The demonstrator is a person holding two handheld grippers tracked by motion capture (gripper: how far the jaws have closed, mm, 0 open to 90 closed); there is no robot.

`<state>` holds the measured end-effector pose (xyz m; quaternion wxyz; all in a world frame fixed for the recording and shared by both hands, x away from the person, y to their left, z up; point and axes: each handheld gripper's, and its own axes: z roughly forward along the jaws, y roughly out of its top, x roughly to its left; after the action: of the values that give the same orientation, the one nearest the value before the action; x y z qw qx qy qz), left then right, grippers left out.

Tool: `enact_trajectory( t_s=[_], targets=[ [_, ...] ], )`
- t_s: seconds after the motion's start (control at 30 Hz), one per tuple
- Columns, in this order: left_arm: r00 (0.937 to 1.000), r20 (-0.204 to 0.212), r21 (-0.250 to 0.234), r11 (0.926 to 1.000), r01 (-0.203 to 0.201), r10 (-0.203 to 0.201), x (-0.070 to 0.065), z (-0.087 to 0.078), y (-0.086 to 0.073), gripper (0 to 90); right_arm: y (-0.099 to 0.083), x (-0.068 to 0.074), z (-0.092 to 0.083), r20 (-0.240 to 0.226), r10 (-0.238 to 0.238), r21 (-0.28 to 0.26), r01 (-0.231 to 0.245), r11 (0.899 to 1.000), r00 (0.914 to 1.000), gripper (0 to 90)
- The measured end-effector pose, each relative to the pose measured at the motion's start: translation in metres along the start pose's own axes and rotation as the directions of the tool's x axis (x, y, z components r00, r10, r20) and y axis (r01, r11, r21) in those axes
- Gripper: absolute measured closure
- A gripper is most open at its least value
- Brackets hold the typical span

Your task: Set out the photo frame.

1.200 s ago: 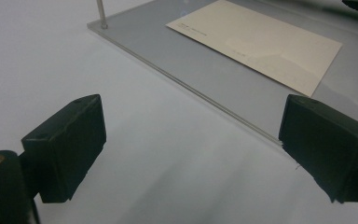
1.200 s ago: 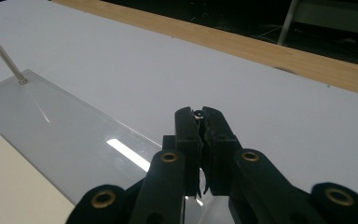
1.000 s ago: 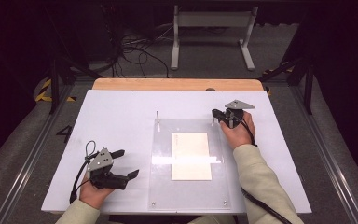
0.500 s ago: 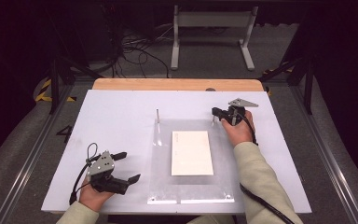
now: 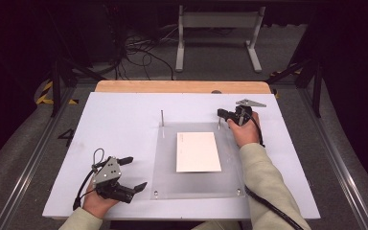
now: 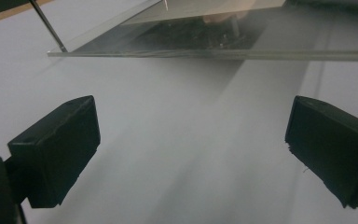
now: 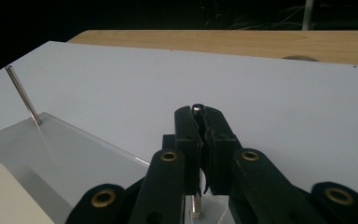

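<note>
A clear acrylic plate (image 5: 165,163) lies on the white table (image 5: 120,120) with a white card (image 5: 197,152) on it. Thin metal posts rise at its two far corners. My right gripper (image 5: 222,113) is shut on the far right post (image 7: 197,108), whose top shows between the pads in the right gripper view. The far left post (image 5: 162,117) stands free. My left gripper (image 5: 136,171) rests near the plate's front left corner; its jaws have just been opening and nothing is between them. In the left gripper view the plate's edge (image 6: 214,53) lies ahead of the open gripper (image 6: 191,149).
A wooden strip (image 5: 182,86) runs along the table's far edge. Behind it are dark floor, cables and a metal stand (image 5: 218,28). Bare white table spreads to the left of the plate, and a narrower strip lies to its right.
The plate's near edge sits higher in the picture than a second ago, and the glare on it is gone. The left jaws stand slightly wider. Both hands kept their places.
</note>
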<state>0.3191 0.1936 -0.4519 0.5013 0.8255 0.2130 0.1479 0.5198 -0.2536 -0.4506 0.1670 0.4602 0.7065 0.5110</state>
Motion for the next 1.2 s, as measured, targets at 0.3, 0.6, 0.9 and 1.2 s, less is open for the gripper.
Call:
enact_trajectory(
  t_s=[0.3, 0.6, 0.9, 1.2],
  targets=[
    [0.9988, 0.012, -0.054, 0.9974, -0.048, 0.048, -0.006, 0.011, 0.019, 2.9, 0.001, -0.002, 0.003, -0.001, 0.036, 0.001, -0.036, 0.999, 0.9993, 85.7],
    [0.9948, 0.021, -0.077, 0.9922, -0.098, 0.1, -0.013, 0.023, 0.034, 2.9, 0.002, -0.004, 0.004, -0.005, 0.055, 0.004, -0.055, 0.998, 0.9985, 85.7],
    [0.985, 0.016, -0.115, 0.9789, -0.169, 0.172, -0.026, 0.038, 0.049, 5.1, 0.001, -0.006, 0.005, -0.02, 0.08, -0.001, -0.08, 0.997, 0.9966, 85.4],
    [0.9813, 0.023, -0.14, 0.9725, -0.186, 0.191, -0.032, 0.043, 0.055, 26.6, -0.001, -0.007, 0.006, -0.029, 0.088, -0.009, -0.088, 0.996, 0.9957, 85.3]
  ],
)
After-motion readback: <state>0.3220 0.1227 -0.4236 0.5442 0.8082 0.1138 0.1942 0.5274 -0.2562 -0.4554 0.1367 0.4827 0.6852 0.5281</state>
